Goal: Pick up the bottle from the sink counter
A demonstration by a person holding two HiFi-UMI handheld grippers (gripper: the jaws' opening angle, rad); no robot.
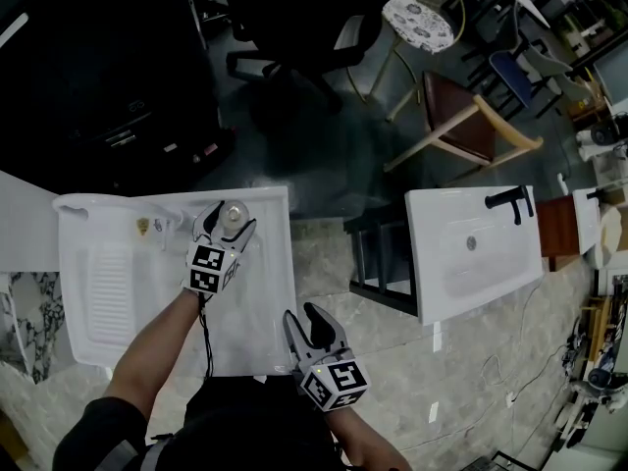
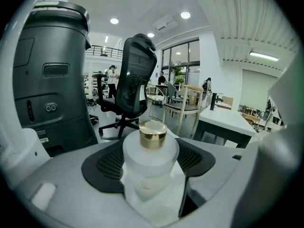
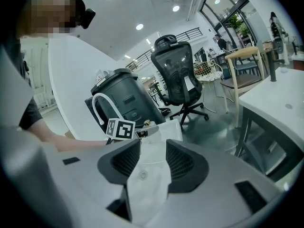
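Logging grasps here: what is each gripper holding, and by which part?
The left gripper clamps the bottle by its frosted body, below the gold cap. The right gripper holds nothing.

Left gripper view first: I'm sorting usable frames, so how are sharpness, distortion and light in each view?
Left gripper view: strong fisheye bend, dark corners, bottle fairly sharp, ceiling lamps glaring. Right gripper view: same fisheye, evenly lit. Head view: dim and soft, floor beyond the sink nearly black.
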